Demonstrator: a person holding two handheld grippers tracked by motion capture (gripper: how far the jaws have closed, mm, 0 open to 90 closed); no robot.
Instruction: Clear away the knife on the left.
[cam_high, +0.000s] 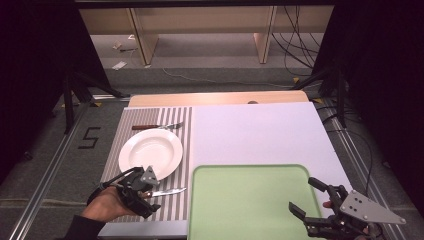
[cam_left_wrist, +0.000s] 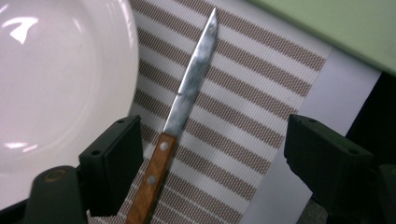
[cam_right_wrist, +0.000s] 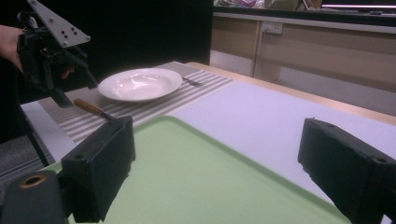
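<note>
Left gripper (cam_high: 150, 192), jaws spread, poised over the wooden-handled steel table knife (cam_left_wrist: 184, 121) lying on the striped woven placemat (cam_left_wrist: 243, 116) beside the white round ceramic plate (cam_left_wrist: 56, 84), lower left of the high view; the pick-up seems not yet made. Right gripper (cam_high: 306, 197) hangs spread over the pale green plastic tray (cam_high: 250, 200) (holding nothing). The left gripper view alone reveals the handle's rivets; the right gripper view shows the fork (cam_right_wrist: 191, 81) behind the plate

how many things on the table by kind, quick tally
knife: 1
fork: 1
white plate: 1
striped placemat: 1
green tray: 1
total: 5
</note>
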